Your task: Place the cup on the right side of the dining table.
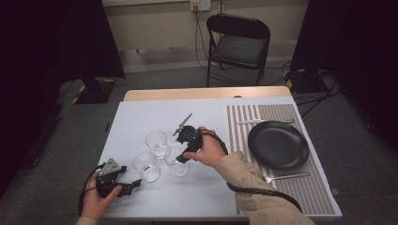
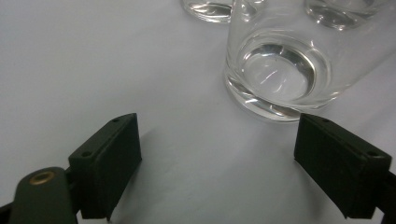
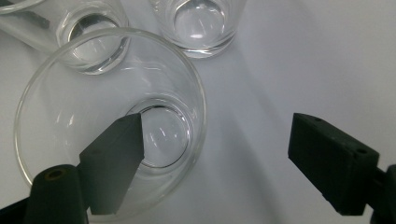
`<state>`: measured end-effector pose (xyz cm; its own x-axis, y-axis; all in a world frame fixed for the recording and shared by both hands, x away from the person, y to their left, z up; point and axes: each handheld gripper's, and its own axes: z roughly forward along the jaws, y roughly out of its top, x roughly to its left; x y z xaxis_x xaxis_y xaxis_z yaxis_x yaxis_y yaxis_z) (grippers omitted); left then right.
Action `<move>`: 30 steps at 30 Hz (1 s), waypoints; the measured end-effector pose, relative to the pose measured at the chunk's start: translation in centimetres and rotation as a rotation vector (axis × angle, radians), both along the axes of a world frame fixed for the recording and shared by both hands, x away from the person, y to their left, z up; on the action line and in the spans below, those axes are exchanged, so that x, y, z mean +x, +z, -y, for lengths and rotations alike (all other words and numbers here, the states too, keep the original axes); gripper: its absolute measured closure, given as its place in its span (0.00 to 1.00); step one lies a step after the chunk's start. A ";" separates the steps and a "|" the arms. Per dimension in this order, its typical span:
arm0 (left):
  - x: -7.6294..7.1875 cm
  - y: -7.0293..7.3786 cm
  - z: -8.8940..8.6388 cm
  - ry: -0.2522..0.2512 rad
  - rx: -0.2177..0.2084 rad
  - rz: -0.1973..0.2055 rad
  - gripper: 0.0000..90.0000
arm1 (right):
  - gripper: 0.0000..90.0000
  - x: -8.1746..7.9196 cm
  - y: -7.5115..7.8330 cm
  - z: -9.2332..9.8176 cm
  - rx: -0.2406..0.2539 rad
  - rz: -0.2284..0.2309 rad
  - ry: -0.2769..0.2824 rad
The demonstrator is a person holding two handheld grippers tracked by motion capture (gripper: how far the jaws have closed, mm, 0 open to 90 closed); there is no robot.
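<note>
Right gripper point(image 1: 180, 159) hovers over the nearest of three empty glasses, jaws wide apart and holding nothing. In the right gripper view, one jaw pad reaches inside the glass point(image 3: 109, 126) while the other stands outside its rim, over bare tablecloth point(image 3: 289, 60), so the wall sits between them. Two more glasses stand just beyond. Left gripper point(image 1: 123, 187) rests low on the cloth nearby, jaws also open and empty, with another glass point(image 2: 280, 70) just ahead of its jaws. Far to the right gripper's other side lie a striped placemat point(image 1: 244, 126), a black plate point(image 1: 278, 144) and cutlery. The step in hand looks like the approach for a rim pinch. Next, the right jaws probably need to lower and close gently on the glass wall without tipping it into its neighbours.
</note>
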<state>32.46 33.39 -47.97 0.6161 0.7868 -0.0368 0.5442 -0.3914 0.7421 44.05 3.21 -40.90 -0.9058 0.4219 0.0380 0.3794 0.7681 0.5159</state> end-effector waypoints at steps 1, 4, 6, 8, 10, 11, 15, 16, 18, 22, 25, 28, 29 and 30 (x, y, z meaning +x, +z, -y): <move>0.0 0.0 0.0 0.000 0.000 0.001 0.16 | 0.21 0.0 -0.1 0.0 0.000 -0.001 0.000; 0.0 0.0 0.0 0.000 -0.002 0.000 0.16 | 0.31 -0.1 -0.2 -0.1 0.000 -0.012 0.013; 0.0 0.0 0.0 0.003 -0.007 -0.003 0.16 | 0.31 -0.1 -0.3 -0.1 0.000 -0.009 0.016; 0.0 0.0 0.0 -0.002 0.001 -0.001 0.16 | 0.33 0.0 -0.3 -0.1 0.000 -0.021 -0.005; 0.0 0.0 0.0 0.000 -0.003 -0.003 0.16 | 0.38 0.0 -0.5 -0.1 0.007 -0.041 -0.016; 0.0 0.0 0.0 -0.001 0.000 -0.001 0.16 | 0.43 0.0 -0.5 -0.1 0.016 -0.061 -0.026; 0.0 0.0 0.0 0.000 -0.002 -0.001 0.16 | 0.50 0.0 -0.7 -0.2 0.029 -0.074 -0.041; 0.0 0.0 0.0 0.000 -0.002 -0.002 0.16 | 0.51 -0.1 -0.7 -0.2 0.029 -0.074 -0.043; 0.0 0.0 -0.1 -0.001 -0.004 -0.002 0.16 | 0.55 -0.1 -0.7 -0.3 0.030 -0.086 -0.033; 0.0 0.0 -0.1 -0.001 -0.004 -0.002 0.16 | 0.61 -0.3 -0.7 -0.4 0.021 -0.089 -0.033; 0.0 0.0 -0.1 -0.001 -0.003 -0.002 0.16 | 0.66 -0.4 -0.7 -0.5 0.018 -0.094 -0.021; 0.0 0.0 0.0 0.000 -0.003 0.000 0.16 | 0.68 -0.6 -0.9 -0.5 0.006 -0.097 -0.003; 0.0 0.0 0.0 0.000 -0.003 -0.001 0.16 | 0.71 -0.6 -1.0 -0.5 -0.002 -0.094 -0.002; 0.0 0.0 -0.1 -0.001 -0.004 -0.001 0.16 | 0.72 -0.7 -1.0 -0.4 -0.006 -0.100 0.002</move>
<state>32.46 33.45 -47.97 0.6167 0.7861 -0.0408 0.5447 -0.3888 0.7431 43.39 3.61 -41.92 -0.8984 0.4206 0.1263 0.4274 0.7716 0.4710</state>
